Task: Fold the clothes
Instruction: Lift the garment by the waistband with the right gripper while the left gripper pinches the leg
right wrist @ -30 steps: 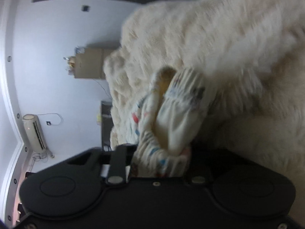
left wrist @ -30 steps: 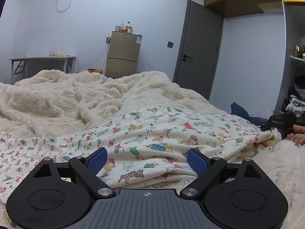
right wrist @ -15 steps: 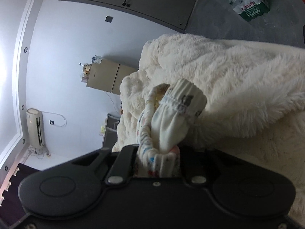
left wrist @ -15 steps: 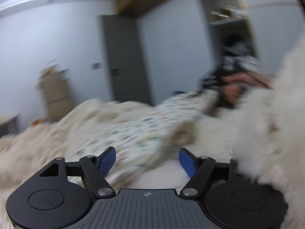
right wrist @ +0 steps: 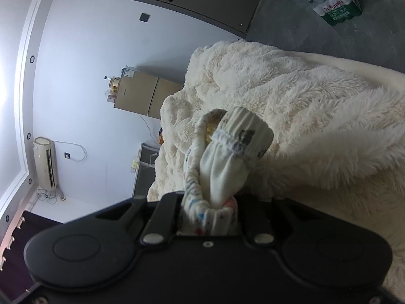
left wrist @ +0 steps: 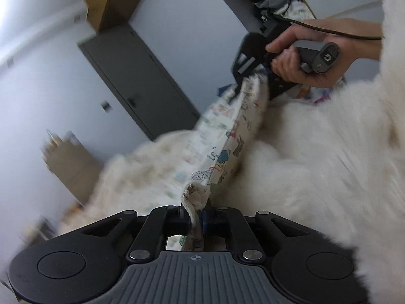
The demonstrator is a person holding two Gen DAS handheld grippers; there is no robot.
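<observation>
A cream garment printed with small cartoon animals (left wrist: 227,136) stretches in the air between both grippers above the bed. My left gripper (left wrist: 196,219) is shut on one bunched edge of it, and the fabric runs between the blue pads. In the left wrist view a hand (left wrist: 298,58) holds the right gripper (left wrist: 249,76), which pinches the far end of the garment. The right wrist view shows my right gripper (right wrist: 210,210) shut on a gathered elastic hem of the garment (right wrist: 227,152), which loops up in front of the camera.
A fluffy cream blanket (right wrist: 303,101) covers the bed under the garment. Beyond it stand a grey door (left wrist: 136,76), a beige fridge (right wrist: 141,93), a folding table (right wrist: 144,167) and a floor air conditioner (right wrist: 45,162). A pack of water bottles (right wrist: 334,2) sits on the grey floor.
My left gripper went from wide open over the flat garment to shut on its edge, rolling and lifting as it swung right. The right gripper rose slightly, still holding the hem.
</observation>
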